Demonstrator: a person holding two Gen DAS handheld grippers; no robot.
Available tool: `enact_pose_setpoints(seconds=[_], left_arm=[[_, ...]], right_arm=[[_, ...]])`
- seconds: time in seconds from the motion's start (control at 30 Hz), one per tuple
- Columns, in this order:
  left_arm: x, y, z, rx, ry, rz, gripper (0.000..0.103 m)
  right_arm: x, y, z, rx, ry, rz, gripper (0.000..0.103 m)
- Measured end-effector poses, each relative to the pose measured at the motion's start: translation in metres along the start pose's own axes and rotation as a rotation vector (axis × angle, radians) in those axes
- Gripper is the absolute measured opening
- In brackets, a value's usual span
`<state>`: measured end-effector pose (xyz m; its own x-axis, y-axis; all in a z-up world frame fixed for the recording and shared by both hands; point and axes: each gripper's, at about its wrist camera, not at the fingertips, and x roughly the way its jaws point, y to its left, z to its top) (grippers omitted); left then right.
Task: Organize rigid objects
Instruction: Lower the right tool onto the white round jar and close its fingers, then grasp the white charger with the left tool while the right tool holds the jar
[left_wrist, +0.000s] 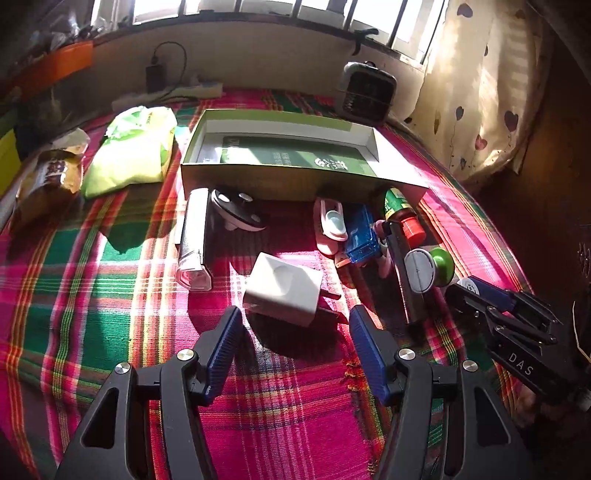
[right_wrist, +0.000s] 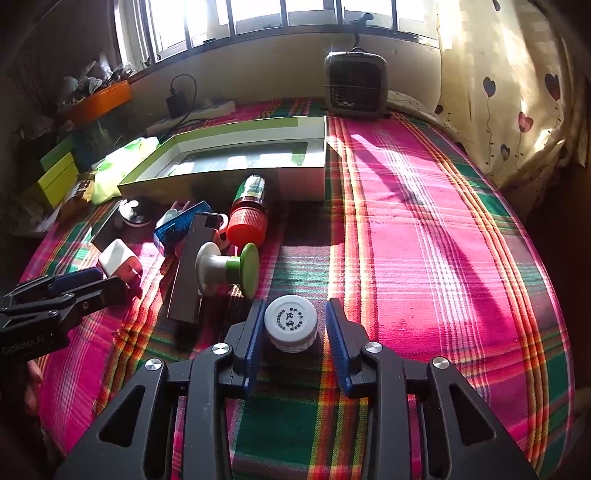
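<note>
While the right gripper (right_wrist: 293, 325) stands wide around the white capped jar (right_wrist: 290, 323) near the plaid cloth's (right_wrist: 424, 258) front edge, pads not yet touching, the left gripper (left_wrist: 295, 317), equally wide, faces the white charger (left_wrist: 282, 286). Both look light, stiff and smooth; flat sides suit gripping. Beyond, the open box (left_wrist: 255, 177) waits.

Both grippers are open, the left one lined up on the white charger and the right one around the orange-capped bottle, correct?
Not quite. The right gripper is open around the white jar, not the orange-capped bottle, which lies farther off by the box; the right wrist view shows it. The left gripper is open at the white charger.
</note>
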<state>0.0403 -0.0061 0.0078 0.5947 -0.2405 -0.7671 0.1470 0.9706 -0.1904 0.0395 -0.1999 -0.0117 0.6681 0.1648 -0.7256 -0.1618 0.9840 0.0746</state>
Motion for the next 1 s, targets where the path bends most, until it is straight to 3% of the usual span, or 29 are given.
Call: enact_pose_setpoints(seconds=[0.7, 1.0], left_arm=[[0.014, -0.001, 0.019, 0.072, -0.009, 0.049, 0.060], [0.011, -0.001, 0.018, 0.081, -0.019, 0.054, 0.053]], right_arm=[[0.000, -0.003, -0.001, 0.012, -0.002, 0.021, 0.034], [0.000, -0.003, -0.001, 0.012, -0.002, 0.021, 0.034]])
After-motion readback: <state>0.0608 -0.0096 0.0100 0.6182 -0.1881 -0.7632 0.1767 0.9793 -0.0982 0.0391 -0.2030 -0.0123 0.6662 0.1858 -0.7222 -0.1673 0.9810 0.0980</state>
